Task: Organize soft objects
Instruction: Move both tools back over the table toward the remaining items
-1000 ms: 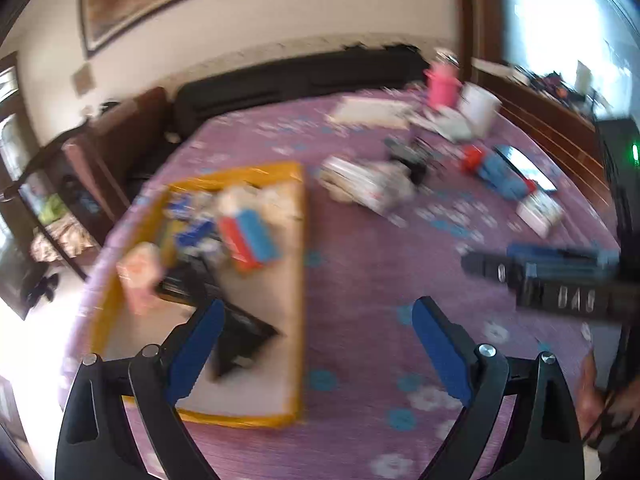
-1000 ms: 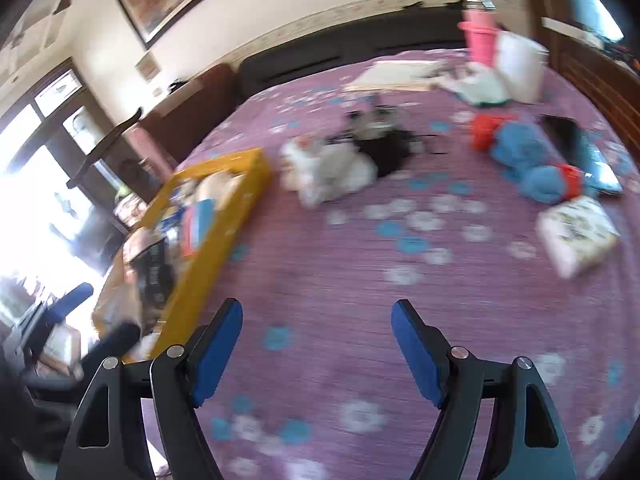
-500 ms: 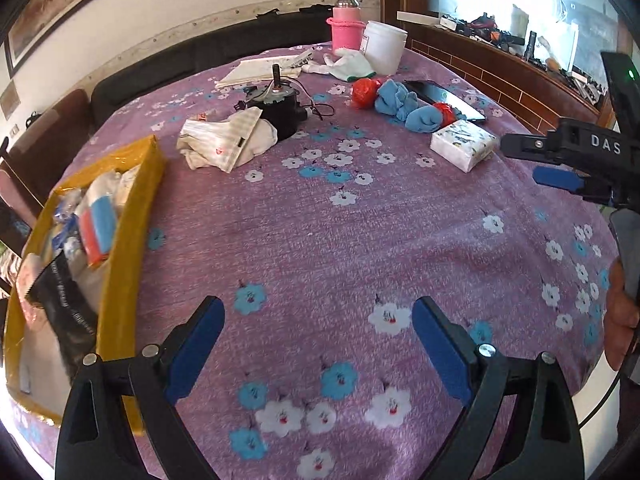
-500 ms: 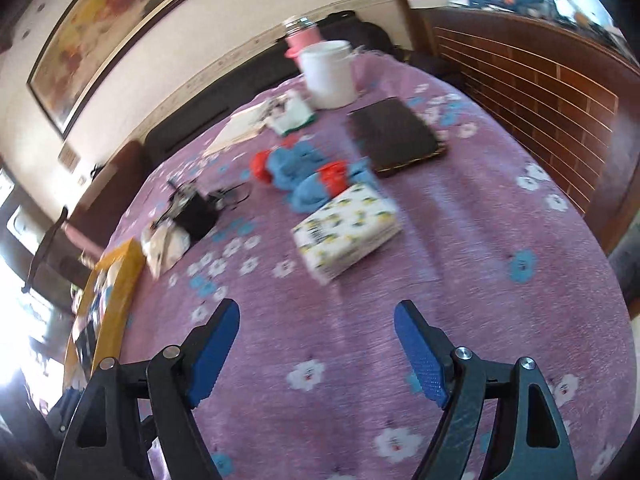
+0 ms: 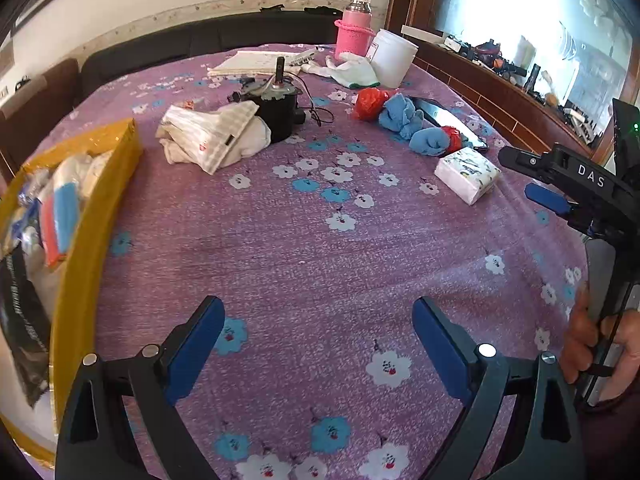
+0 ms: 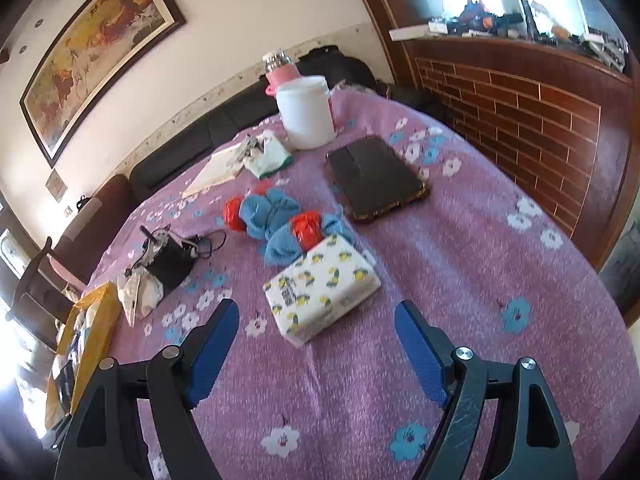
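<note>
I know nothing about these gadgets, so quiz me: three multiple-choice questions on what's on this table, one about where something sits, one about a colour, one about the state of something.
1. Where does the tissue pack lie?
A. Inside the yellow tray
B. On the purple cloth, just ahead of the right tongs
C. On top of the white tub

2. What colour is the bottle at the far end of the table?
A. Pink
B. Green
C. Black

3. How do the right tongs stand?
A. Clamped on the tissue pack
B. Clamped on a blue cloth
C. Open, holding nothing

Answers:
1. B: the pack rests on the purple cloth, ahead of the blue pads, far from the yellow tray.
2. A: its body is pink with a metal cap.
3. C: the jaws have just been opening, with only cloth showing between them.
</note>
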Action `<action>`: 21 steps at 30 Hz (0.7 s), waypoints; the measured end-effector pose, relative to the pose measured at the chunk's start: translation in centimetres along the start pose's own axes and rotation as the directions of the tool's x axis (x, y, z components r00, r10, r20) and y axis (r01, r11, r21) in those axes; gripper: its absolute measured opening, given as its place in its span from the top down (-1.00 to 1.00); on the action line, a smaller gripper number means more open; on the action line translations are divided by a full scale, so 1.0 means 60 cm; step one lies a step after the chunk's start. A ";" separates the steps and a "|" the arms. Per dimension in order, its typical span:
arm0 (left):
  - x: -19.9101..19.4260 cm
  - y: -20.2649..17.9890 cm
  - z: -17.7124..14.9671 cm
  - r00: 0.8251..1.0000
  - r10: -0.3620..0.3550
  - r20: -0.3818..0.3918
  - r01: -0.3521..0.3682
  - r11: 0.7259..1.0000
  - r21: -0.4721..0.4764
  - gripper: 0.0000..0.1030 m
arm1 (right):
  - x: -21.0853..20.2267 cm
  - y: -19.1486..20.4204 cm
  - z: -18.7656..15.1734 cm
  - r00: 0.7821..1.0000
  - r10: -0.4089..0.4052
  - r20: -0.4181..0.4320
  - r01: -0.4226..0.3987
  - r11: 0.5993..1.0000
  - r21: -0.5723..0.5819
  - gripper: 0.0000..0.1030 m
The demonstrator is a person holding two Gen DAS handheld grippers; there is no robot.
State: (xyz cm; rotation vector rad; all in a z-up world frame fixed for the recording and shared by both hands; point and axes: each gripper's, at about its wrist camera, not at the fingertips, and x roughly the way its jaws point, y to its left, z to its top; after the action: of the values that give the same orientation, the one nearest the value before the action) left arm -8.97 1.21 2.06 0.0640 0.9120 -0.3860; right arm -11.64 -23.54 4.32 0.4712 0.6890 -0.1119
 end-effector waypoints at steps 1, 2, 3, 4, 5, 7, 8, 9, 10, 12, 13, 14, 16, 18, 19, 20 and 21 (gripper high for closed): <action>0.004 0.001 -0.001 1.000 -0.011 -0.003 0.011 1.000 -0.007 -0.83 | 0.001 0.000 0.001 1.000 -0.001 0.005 0.001 1.000 0.000 -0.67; 0.007 0.001 -0.003 1.000 -0.018 -0.006 0.018 1.000 -0.012 -0.83 | 0.002 -0.001 0.002 1.000 0.000 0.006 0.000 1.000 0.001 -0.67; 0.012 0.001 -0.005 1.000 -0.023 -0.016 0.023 1.000 -0.018 -0.83 | 0.003 -0.002 0.001 1.000 0.001 0.005 -0.001 1.000 0.003 -0.67; 0.014 0.000 -0.007 0.999 -0.028 -0.022 0.028 0.999 -0.021 -0.83 | 0.004 -0.002 0.001 1.000 0.004 0.002 -0.004 1.000 0.006 -0.67; 0.014 0.001 -0.008 0.999 -0.036 -0.021 0.036 0.999 -0.024 -0.83 | 0.006 -0.004 0.001 1.000 0.010 -0.002 -0.010 1.000 0.011 -0.67; 0.013 0.003 -0.010 0.999 -0.048 -0.016 0.048 0.998 -0.032 -0.83 | 0.007 -0.009 0.002 1.000 0.021 -0.005 -0.021 0.999 0.024 -0.68; 0.015 0.005 -0.010 0.998 -0.053 -0.022 0.052 0.998 -0.040 -0.83 | 0.007 -0.011 0.002 1.000 0.025 -0.005 -0.024 0.999 0.030 -0.68; 0.016 0.007 -0.009 0.998 -0.058 -0.022 0.057 0.997 -0.046 -0.83 | 0.008 -0.013 0.002 1.000 0.028 -0.004 -0.028 0.999 0.035 -0.69; 0.016 0.008 -0.009 0.998 -0.063 -0.019 0.062 0.997 -0.052 -0.84 | 0.008 -0.014 0.003 0.999 0.031 -0.004 -0.031 0.999 0.037 -0.71; 0.017 0.008 -0.009 0.998 -0.068 -0.017 0.067 0.996 -0.053 -0.87 | 0.010 -0.013 0.003 1.000 0.030 -0.003 -0.030 0.999 0.037 -0.72; 0.017 0.008 -0.009 0.997 -0.075 -0.018 0.073 0.996 -0.052 -0.89 | 0.010 -0.013 0.003 1.000 0.029 -0.002 -0.029 0.999 0.035 -0.72; 0.017 0.008 -0.009 0.997 -0.079 -0.018 0.077 0.996 -0.053 -0.91 | 0.010 -0.011 0.002 1.000 0.028 -0.001 -0.028 0.999 0.032 -0.72; 0.018 0.009 -0.009 0.996 -0.088 -0.017 0.087 0.995 -0.055 -0.94 | 0.010 -0.008 0.002 1.000 0.024 0.001 -0.024 1.000 0.020 -0.73; 0.019 0.008 -0.009 0.995 -0.095 -0.020 0.093 0.994 -0.053 -0.98 | 0.010 -0.003 0.001 1.000 0.019 0.004 -0.019 1.000 0.006 -0.73; 0.020 0.007 -0.008 0.995 -0.095 -0.025 0.094 0.994 -0.048 -0.99 | 0.010 -0.001 0.000 1.000 0.014 0.005 -0.014 1.000 0.000 -0.73; 0.022 0.006 -0.007 0.995 -0.091 -0.028 0.090 0.995 -0.043 -0.99 | 0.009 0.001 0.000 1.000 0.009 0.008 -0.009 1.000 -0.007 -0.74; 0.023 0.004 -0.007 0.996 -0.086 -0.031 0.084 0.996 -0.037 -0.99 | 0.009 0.003 -0.001 1.000 0.006 0.010 -0.006 1.000 -0.012 -0.74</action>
State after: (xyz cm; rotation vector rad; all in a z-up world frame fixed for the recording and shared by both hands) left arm -8.46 1.13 0.72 -0.0018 0.9557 -0.4484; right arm -11.20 -23.33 4.02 0.4611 0.6784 -0.1042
